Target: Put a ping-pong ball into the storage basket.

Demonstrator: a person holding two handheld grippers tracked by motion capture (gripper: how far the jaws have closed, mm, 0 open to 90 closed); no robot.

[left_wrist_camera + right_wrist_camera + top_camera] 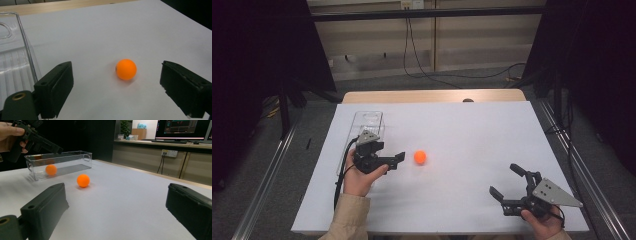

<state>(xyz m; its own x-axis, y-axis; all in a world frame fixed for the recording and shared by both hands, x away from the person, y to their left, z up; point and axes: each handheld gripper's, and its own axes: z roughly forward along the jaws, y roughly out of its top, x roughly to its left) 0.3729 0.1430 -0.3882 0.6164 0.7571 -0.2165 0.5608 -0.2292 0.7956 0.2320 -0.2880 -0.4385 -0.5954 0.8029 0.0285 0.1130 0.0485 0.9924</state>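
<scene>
While one orange ball (83,180) lies outside, the clear box (62,163) holds another (51,169).

No legible writing

The monitor (183,129) at the back of the right gripper view shows coloured marks too small to read; nothing else in any view bears lettering, labels or numbers.

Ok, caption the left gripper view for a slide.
Open left tongs face an orange ball on the white table, clear bin alongside.
</scene>
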